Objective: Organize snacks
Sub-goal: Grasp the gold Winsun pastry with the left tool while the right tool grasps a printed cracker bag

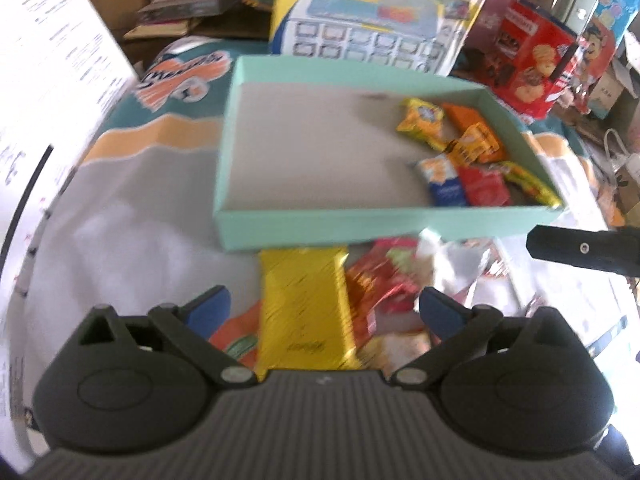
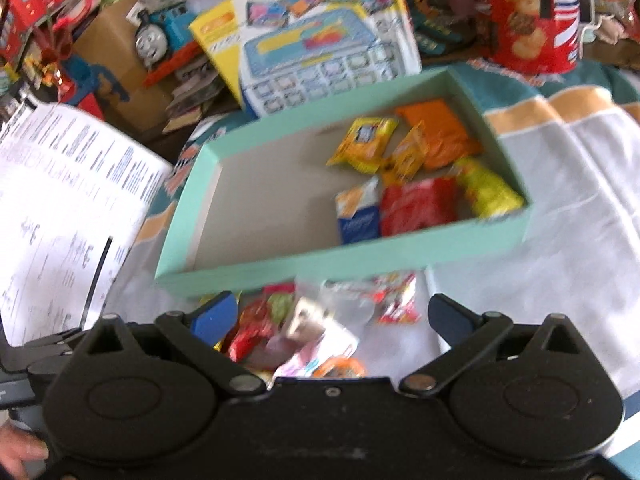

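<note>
Nearest the left wrist camera, the left gripper point(image 1: 322, 306) is seen with its blue pads point(image 1: 210, 308) spread as wide as they go; nothing is pinched, though a yellow packet point(image 1: 304, 312) lies on the cloth point(image 1: 132, 240) below the gap. The right gripper point(image 2: 332, 312) is likewise held wide open and empty above a loose pile point(image 2: 316, 320) of wrappers.

The task is judged partly done. Six or so small packets are already gathered in the tray point(image 1: 400, 224), all crowded toward its right end: a yellow pack point(image 1: 422, 120), an orange one point(image 1: 466, 114), a blue-and-white one point(image 1: 442, 180), a red one point(image 1: 486, 186) and others. The tray's left half is left bare. Outside, just in front of the tray's near wall, the pile is still to be sorted; how many pieces it holds cannot be told through the blur.

The yellow packet is laid flat, its long axis running from the left camera toward the tray, its far end touching or nearly touching the near wall. A pick across its short width is suggested by that lie.
</note>
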